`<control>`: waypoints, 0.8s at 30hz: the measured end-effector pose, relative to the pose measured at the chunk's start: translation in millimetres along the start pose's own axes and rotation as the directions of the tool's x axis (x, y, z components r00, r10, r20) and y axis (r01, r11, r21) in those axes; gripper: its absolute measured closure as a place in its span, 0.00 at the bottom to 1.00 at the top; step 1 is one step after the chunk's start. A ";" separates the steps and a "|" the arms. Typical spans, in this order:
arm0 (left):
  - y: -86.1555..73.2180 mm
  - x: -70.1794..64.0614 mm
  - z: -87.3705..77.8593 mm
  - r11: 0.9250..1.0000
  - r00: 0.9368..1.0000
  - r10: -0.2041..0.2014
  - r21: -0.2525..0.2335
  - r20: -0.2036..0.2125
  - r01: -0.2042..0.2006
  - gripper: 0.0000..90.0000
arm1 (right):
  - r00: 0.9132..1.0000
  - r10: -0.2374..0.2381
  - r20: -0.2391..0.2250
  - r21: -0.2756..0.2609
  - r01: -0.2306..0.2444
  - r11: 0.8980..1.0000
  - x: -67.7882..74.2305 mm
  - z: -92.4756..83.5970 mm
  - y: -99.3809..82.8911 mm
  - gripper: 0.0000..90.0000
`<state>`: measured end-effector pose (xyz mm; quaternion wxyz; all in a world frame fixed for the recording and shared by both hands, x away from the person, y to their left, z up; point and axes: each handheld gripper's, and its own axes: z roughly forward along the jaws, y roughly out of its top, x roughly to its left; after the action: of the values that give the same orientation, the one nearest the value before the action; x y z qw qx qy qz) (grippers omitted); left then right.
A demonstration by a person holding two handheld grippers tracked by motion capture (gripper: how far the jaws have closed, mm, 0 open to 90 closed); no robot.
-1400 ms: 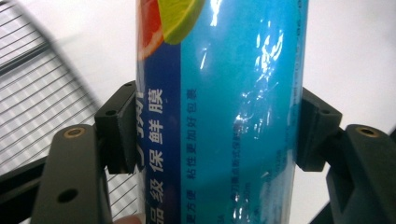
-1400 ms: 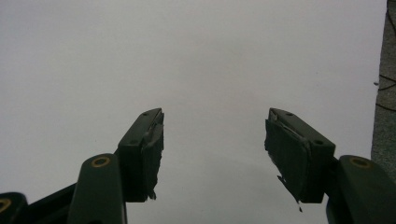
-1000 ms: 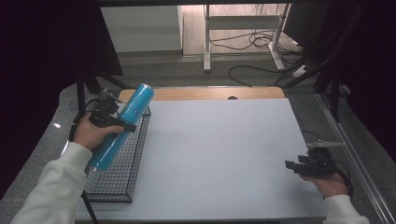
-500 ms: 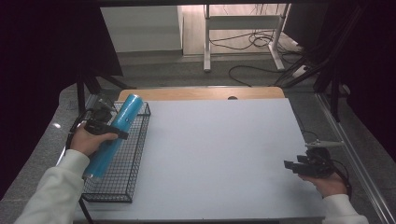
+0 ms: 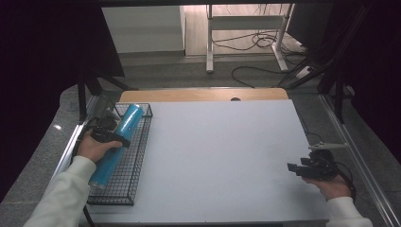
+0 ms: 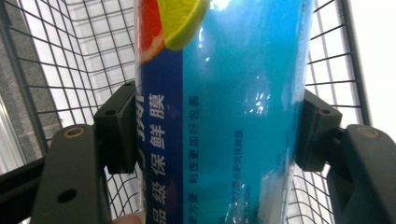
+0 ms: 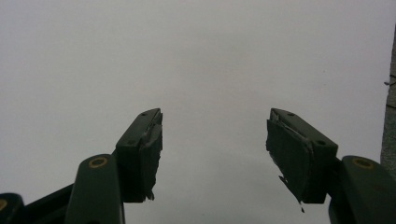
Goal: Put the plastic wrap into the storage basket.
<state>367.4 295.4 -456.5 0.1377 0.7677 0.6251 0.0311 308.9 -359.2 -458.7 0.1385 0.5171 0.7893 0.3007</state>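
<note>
A long blue roll (image 5: pixel 117 142) of cling film with fruit pictures and Chinese print (image 6: pixel 229 116) lies lengthwise low inside the black wire basket (image 5: pixel 138 156) at the table's left edge. My left gripper (image 5: pixel 109 135) is shut on the roll's middle; both pads (image 6: pixel 119 128) press its sides. My right gripper (image 5: pixel 302 168) rests near the table's front right corner, its jaws open over the bare white tabletop (image 7: pixel 196 60) with nothing between the fingers (image 7: pixel 142 149).
The white tabletop (image 5: pixel 222 156) spreads between the basket and my right hand. A wooden strip (image 5: pixel 203 94) runs along the far edge. Metal rails (image 5: pixel 359 156) flank the table. Cables (image 5: pixel 255 45) lie on the floor beyond.
My left gripper has lowered the blue roll from a raised tilt above the basket down into it. My right gripper has stayed where it was.
</note>
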 end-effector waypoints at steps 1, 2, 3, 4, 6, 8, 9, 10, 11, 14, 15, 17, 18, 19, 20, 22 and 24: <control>-0.2 0.0 2.0 1.000 1.000 -0.007 0.002 -0.002 0.007 0.35 | 1.000 0.000 0.001 0.000 0.000 1.000 -0.1 0.1 0.0 0.41; -0.3 0.4 3.6 1.000 1.000 -0.010 0.006 -0.003 0.010 0.35 | 1.000 0.000 0.001 0.001 0.000 1.000 -0.2 0.3 -0.1 0.41; -0.3 0.8 5.1 1.000 1.000 -0.009 0.015 -0.008 0.009 0.35 | 1.000 0.000 0.001 0.001 0.000 1.000 -0.3 0.5 -0.3 0.41; -0.5 0.9 7.6 1.000 1.000 -0.012 0.024 -0.014 0.012 0.35 | 1.000 0.000 0.001 0.002 0.000 1.000 -0.4 0.7 -0.3 0.41; -1.1 1.3 11.4 0.999 1.000 -0.010 0.037 -0.026 0.011 0.35 | 1.000 0.000 0.002 0.003 0.000 1.000 -0.5 0.8 -0.5 0.41; -1.7 -0.1 14.8 0.999 0.999 -0.001 0.049 -0.053 0.004 0.35 | 1.000 0.000 0.002 0.003 0.000 1.000 -0.7 0.6 -0.5 0.41; -2.0 -2.2 16.1 0.999 0.998 0.001 0.051 -0.068 0.002 0.35 | 1.000 0.000 0.003 0.002 0.000 1.000 -0.8 0.5 -0.6 0.41; -1.8 -2.6 16.4 0.999 0.998 0.004 0.053 -0.069 0.000 0.35 | 1.000 0.000 0.003 0.002 0.000 1.000 -1.0 0.4 -0.6 0.41; -1.6 -3.7 17.5 0.998 0.998 0.004 0.057 -0.063 0.000 0.35 | 1.000 0.000 0.004 0.002 0.000 1.000 -1.1 0.4 -0.6 0.41; -0.7 -6.8 21.1 0.998 0.997 0.010 0.065 -0.077 -0.005 0.34 | 1.000 -0.001 0.003 0.003 0.001 1.000 -0.9 0.6 -0.6 0.41; -0.5 -8.6 21.8 0.998 0.996 0.004 0.060 -0.087 0.001 0.34 | 1.000 -0.001 0.004 0.003 0.001 1.000 -0.8 0.5 -0.6 0.41; 1.5 -10.1 10.8 1.000 0.996 -0.019 -0.008 -0.087 0.019 0.31 | 1.000 -0.001 0.004 0.002 0.001 1.000 -0.7 0.1 -0.6 0.41; 2.6 -11.2 4.4 0.999 0.996 -0.016 -0.031 -0.092 0.013 0.30 | 1.000 0.000 0.004 0.002 0.000 1.000 -0.7 0.0 -0.6 0.41; 3.2 -13.7 -2.0 0.998 0.996 -0.016 -0.054 -0.093 0.012 0.30 | 1.000 0.000 0.005 0.001 0.000 1.000 -0.8 -0.1 -0.6 0.40; 3.5 -15.2 -5.4 0.998 0.995 -0.012 -0.061 -0.095 0.006 0.29 | 1.000 -0.001 0.005 0.001 0.001 1.000 -0.7 -0.2 -0.6 0.40; 3.8 -18.3 -13.2 0.996 0.995 -0.005 -0.086 -0.100 -0.003 0.27 | 1.000 -0.004 0.002 0.003 0.004 1.000 -0.5 -0.8 -0.4 0.40; 3.4 -20.2 -20.4 0.993 0.997 0.001 -0.117 -0.081 -0.010 0.25 | 1.000 -0.003 0.002 0.000 0.003 1.000 -0.4 -1.0 -0.6 0.40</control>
<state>361.7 278.8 -433.5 0.1572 0.7581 0.6251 0.0991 308.1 -360.1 -458.3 0.1397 0.5164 0.7898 0.2999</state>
